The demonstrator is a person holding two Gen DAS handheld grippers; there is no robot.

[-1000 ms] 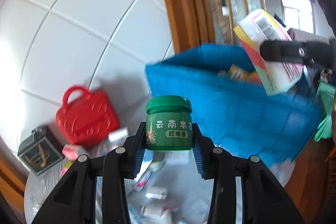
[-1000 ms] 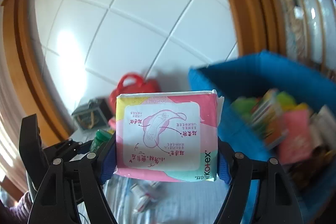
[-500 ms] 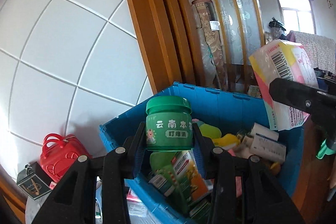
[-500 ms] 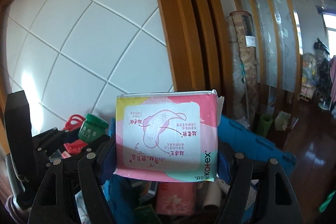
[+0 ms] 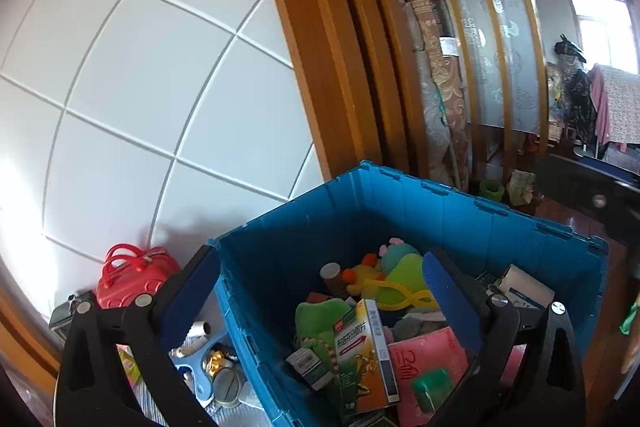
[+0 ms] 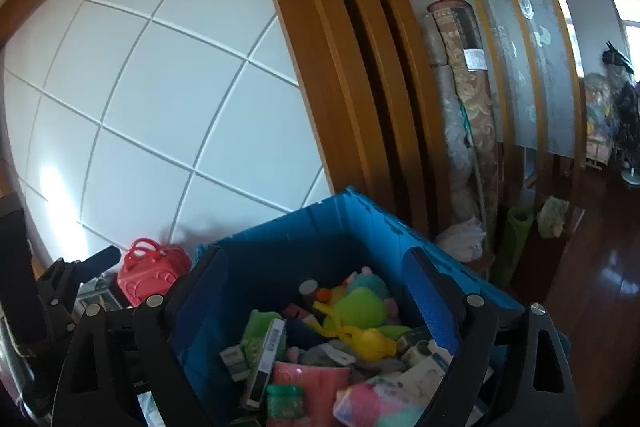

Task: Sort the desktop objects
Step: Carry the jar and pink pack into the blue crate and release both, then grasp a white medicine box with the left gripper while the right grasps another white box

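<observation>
A blue plastic crate [image 5: 460, 211] [image 6: 320, 227] stands against the white tiled wall, full of toys, boxes and packs. My left gripper [image 5: 324, 291] is open and empty above the crate's left side. My right gripper [image 6: 316, 291] is open and empty above the crate. The green jar [image 5: 430, 387] [image 6: 285, 401] lies inside the crate near the front. The pink pad pack [image 6: 376, 403] lies in the crate beside it. The left gripper [image 6: 60, 279] also shows at the left edge of the right wrist view.
A red toy suitcase [image 5: 132, 279] [image 6: 154, 271] and a dark tin [image 5: 66, 311] stand left of the crate. Small items [image 5: 208, 367] lie on the table by the crate's left wall. A wooden door frame [image 5: 320, 67] and rolled fabric [image 5: 444, 87] stand behind.
Both grippers have opened. The green jar has dropped out of the left gripper into the crate, and the pink pad pack has dropped out of the right one.
</observation>
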